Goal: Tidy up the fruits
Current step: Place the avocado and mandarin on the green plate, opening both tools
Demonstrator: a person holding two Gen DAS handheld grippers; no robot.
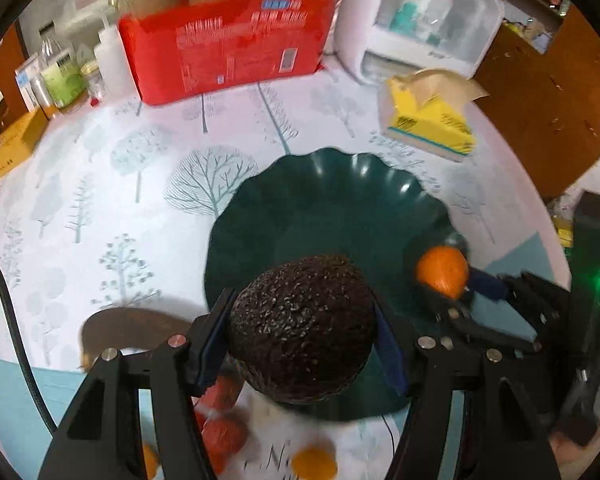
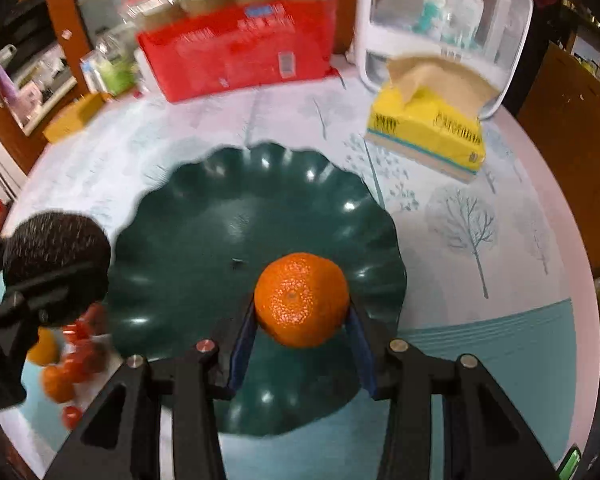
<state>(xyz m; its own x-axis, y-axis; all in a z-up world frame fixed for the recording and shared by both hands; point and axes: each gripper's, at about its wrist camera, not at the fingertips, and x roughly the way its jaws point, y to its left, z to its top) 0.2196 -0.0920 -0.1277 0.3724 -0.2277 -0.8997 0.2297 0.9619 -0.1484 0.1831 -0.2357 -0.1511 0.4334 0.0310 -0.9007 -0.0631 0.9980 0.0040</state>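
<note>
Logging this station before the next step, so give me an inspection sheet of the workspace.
Surface: table under a tree-print cloth.
Job's things: dark green scalloped bowl, nothing resting in it; avocado; orange; loose small red and orange fruits on the cloth beside the bowl.
Clutter: red box, yellow tissue pack, white container, bottles.
Grippers: left hand-held gripper shut on the avocado at the bowl's near edge; right hand-held gripper shut on the orange above the bowl.
Cables: black cable at the left edge.
Surroundings: wooden furniture, blurred.
</note>
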